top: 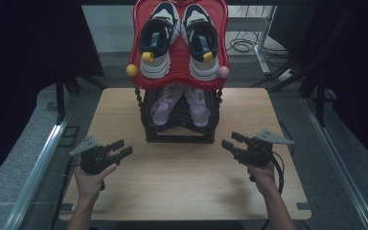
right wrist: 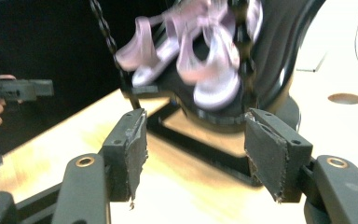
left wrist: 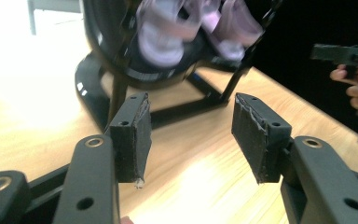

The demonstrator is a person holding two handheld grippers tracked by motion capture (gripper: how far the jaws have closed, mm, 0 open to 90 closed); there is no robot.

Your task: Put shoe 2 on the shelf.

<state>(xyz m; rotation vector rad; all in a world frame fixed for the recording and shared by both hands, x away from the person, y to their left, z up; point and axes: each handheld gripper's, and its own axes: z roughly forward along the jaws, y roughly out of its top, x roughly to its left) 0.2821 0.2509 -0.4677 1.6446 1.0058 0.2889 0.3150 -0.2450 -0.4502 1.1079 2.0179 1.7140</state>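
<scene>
Your left tongs [top: 123, 147] and right tongs [top: 232, 140] gape empty near the bench's [top: 182, 191] middle; next reach for the lilac sandals [top: 179, 104] on the rack [top: 179, 132].

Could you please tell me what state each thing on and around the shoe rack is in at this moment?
Left gripper: fingers open, nothing between them, apart from the rack.
Right gripper: fingers open, empty, apart from the rack.
Shoe rack: upright on the table.
Sneakers: paired on the red top tier.
Pink sandals: paired on the black lower tier.
</scene>
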